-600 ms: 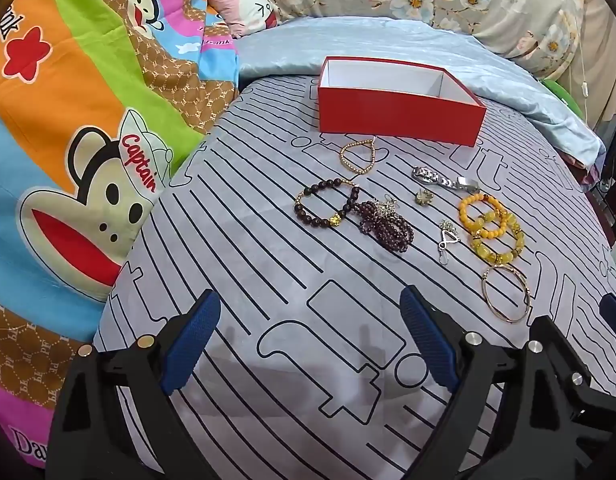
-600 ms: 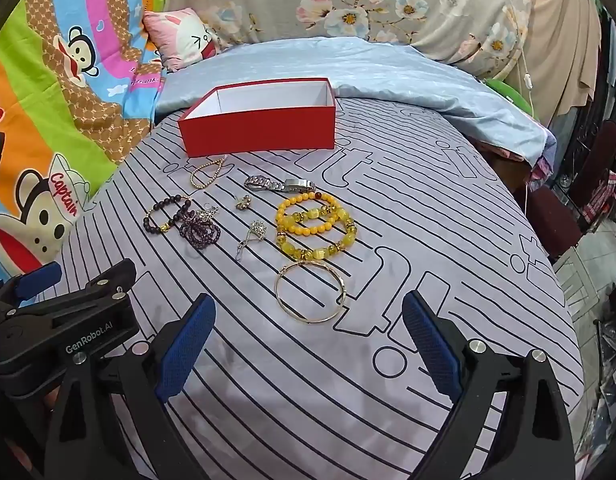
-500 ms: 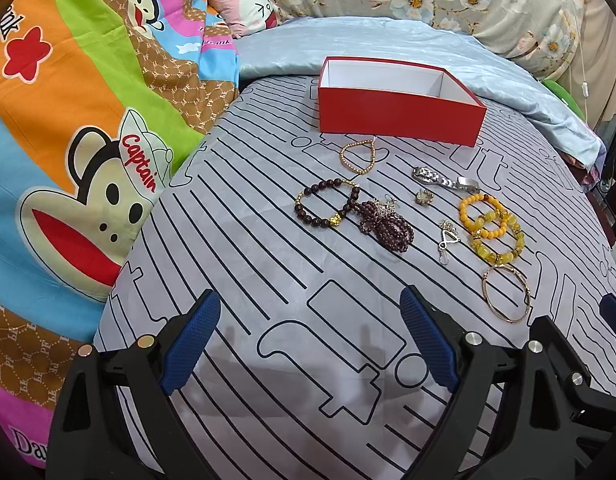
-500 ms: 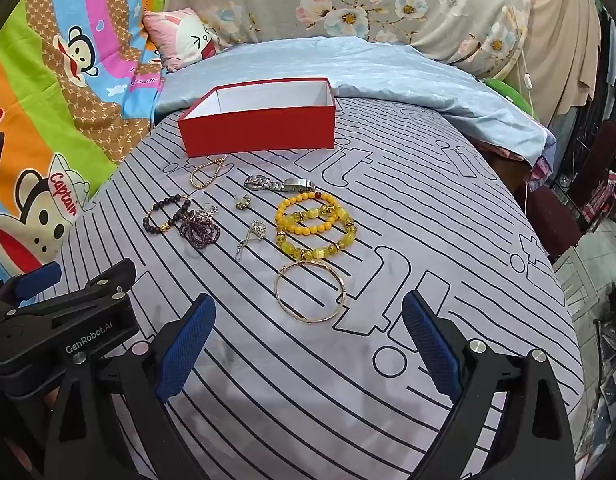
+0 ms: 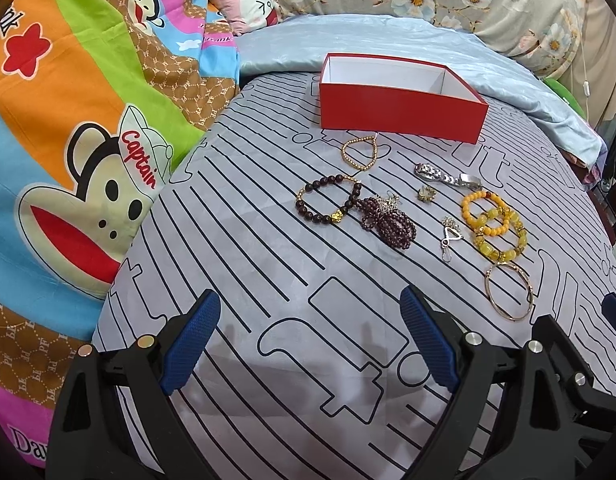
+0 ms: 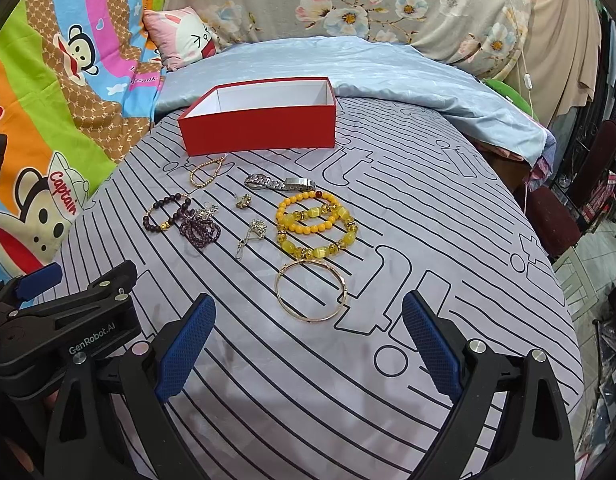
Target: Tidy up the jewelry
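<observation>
Left gripper jaws wide, holding nothing, hovering over bare sheet near the front edge of the bed. Right gripper same: jaws wide, nothing held, gold bangle just beyond its tips, so likely the easiest first pick.

Jewelry lies loose mid-bed, all of it outside the red box. Yellow bead bracelets, two overlapping, sit just past the bangle. Silver watch is further back, near the box front wall. Small gold charm and silver pendant lie apart between the yellow and dark pieces. Dark bead bracelet touches the purple bead cluster on the left side; gold bead chain lies closest to the box.

Box is open, white inside, looks empty, toward the far edge of the bed; probably the drop target. Task not started, judging by the layout. Spread pieces give each gripper its own side.
</observation>
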The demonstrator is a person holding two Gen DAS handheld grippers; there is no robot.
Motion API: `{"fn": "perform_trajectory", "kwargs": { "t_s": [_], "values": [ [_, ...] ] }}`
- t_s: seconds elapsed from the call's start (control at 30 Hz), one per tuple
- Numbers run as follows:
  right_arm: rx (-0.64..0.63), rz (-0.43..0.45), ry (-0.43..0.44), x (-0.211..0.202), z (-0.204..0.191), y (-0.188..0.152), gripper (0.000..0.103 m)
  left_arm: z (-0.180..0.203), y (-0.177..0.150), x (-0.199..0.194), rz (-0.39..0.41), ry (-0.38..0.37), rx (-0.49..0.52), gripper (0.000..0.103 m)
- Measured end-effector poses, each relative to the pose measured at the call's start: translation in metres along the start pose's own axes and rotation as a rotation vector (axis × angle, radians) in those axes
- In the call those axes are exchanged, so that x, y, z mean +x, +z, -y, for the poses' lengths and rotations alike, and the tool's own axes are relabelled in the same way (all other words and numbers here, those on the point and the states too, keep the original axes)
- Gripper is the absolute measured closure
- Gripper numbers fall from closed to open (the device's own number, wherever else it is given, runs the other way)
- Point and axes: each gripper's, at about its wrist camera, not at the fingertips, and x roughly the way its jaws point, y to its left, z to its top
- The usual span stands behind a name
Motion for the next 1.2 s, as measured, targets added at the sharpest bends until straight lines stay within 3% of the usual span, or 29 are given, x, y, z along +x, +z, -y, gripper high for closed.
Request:
{"fn": "perform_trajectory", "kwargs": {
  "t_s": [0.83, 1.13, 1.2],
  "values": [
    [0.002, 0.000, 0.000, -0.0006, -0.0006, -0.0001, 0.010, 0.0031, 0.0052, 0.0019, 0.012, 0.001, -0.003, 0.014],
    [0.002, -0.005, 0.004, 0.0018, -0.0006, -0.0005, 0.010, 0.0015, 0.0053, -0.0011, 0.075, -0.017, -0.022, 0.014],
    [0.005, -0.009, 0.007, 0.0030, 0.0007, 0.0001, 0.010, -0.0001, 0.0061, 0.0036, 0.035, -0.015, -0.034, 0.014]
  ]
}}
